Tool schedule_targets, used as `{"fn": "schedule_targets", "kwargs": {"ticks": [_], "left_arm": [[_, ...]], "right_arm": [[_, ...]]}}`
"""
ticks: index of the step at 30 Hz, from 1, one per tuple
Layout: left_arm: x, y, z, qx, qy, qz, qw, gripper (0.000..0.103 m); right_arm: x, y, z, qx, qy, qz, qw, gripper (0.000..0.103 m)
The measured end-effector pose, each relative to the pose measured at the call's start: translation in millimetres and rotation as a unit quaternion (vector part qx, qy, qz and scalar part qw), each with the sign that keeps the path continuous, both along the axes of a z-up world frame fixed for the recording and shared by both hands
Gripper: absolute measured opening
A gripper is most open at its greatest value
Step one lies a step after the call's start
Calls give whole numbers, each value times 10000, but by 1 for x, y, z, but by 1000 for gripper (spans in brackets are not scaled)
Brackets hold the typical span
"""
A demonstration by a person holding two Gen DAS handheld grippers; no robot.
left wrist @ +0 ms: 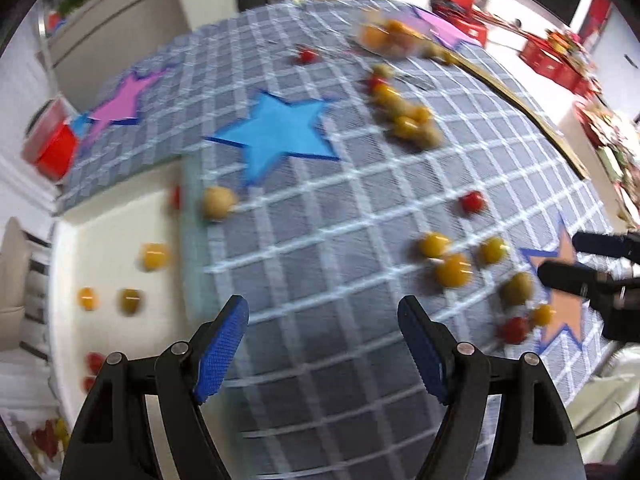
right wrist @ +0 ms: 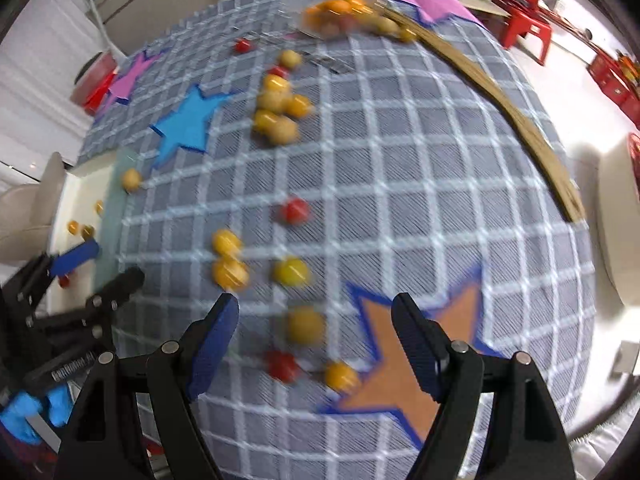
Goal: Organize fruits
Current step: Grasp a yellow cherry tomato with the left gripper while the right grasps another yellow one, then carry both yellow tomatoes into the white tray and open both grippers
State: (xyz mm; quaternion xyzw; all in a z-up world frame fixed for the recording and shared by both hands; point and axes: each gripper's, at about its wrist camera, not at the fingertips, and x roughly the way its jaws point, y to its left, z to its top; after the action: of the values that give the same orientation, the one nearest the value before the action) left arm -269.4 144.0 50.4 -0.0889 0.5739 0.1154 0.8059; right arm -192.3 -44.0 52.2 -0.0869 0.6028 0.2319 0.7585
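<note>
Small yellow and red fruits lie scattered on a blue-grey checked tablecloth [left wrist: 320, 240]. A yellow cluster [left wrist: 412, 120] sits in the middle, also in the right wrist view [right wrist: 278, 112]. A nearer group [right wrist: 228, 260] lies ahead of my right gripper [right wrist: 316, 328], which is open and empty above a yellow fruit [right wrist: 305, 326] and a red one [right wrist: 282, 365]. My left gripper [left wrist: 324, 336] is open and empty over the cloth's near edge. A white tray [left wrist: 108, 220] at the left holds a few fruits [left wrist: 154, 256]. A clear container of fruits [right wrist: 336, 14] stands far back.
Paper stars lie on the cloth: blue [left wrist: 276, 132], pink [left wrist: 124, 100], orange [right wrist: 396, 364]. A wooden strip [right wrist: 512, 112] runs along the right edge. A red box [left wrist: 56, 148] sits at the far left. Both views are motion-blurred.
</note>
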Motion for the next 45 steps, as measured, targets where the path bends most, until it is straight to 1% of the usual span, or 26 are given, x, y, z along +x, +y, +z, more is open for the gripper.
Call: {"fn": "schedule_targets", "kwargs": {"ticks": [4,5,7,9,11,19,21,23,25,27,28,29,30,31,33,35,38,41,45], "left_arm": [[17,-22,-12,-241,127,-121,9996,78],[21,-27,-15,-281,147,-141,9994,78],[26,-34,-19,-318,195,-169,9992,78],[33,-39,-24,-320,265,-190,9990,78],[37,-42,-28,-302,314,-183,9989,78],[52,-47,-37,-324,432,7,9985,77],[55,-46,-39,-324,449,12,9985,72],[56,-48,-40,-286,461,1,9985,71],[69,-56,-45,-196,482,-34,9986,63],[78,-62,-48,-164,487,-66,9987,60],[80,-63,-48,-166,476,-64,9987,56],[81,-64,-48,-153,461,-62,9988,52],[80,-67,-46,-146,445,-64,9989,44],[79,-68,-46,-143,434,-73,9989,35],[77,-68,-44,-139,437,-88,9989,26],[73,-69,-41,-177,434,-89,9989,26],[63,-60,-36,-347,417,-21,9985,26],[53,-49,-32,-518,366,39,9980,26],[49,-42,-25,-579,277,34,9979,26]], "right_arm": [[-14,-28,-10,-108,52,153,9998,81],[-17,-31,-12,-127,60,208,9997,80],[-23,-37,-18,-179,71,340,9992,74],[-27,-39,-23,-204,73,462,9987,66],[-30,-40,-26,-224,65,550,9982,64],[-35,-32,-35,-176,-30,818,9965,60],[-36,-29,-35,-185,-79,880,9959,59],[-36,-25,-36,-208,-118,933,9953,59],[-36,-22,-36,-270,-172,973,9947,56],[-37,-19,-36,-367,-236,1028,9937,52],[-36,-17,-37,-413,-265,1052,9932,51],[-36,-13,-38,-467,-298,1076,9926,48],[-38,-10,-38,-548,-355,1117,9916,42],[-39,-8,-39,-606,-401,1153,9907,38],[-40,-5,-39,-652,-440,1205,9896,25],[-38,-5,-38,-534,-325,1189,9909,21],[-31,-8,-37,-221,-97,1042,9943,21],[-24,-20,-34,56,123,762,9970,21],[-16,-33,-29,300,330,359,9984,21]]}}
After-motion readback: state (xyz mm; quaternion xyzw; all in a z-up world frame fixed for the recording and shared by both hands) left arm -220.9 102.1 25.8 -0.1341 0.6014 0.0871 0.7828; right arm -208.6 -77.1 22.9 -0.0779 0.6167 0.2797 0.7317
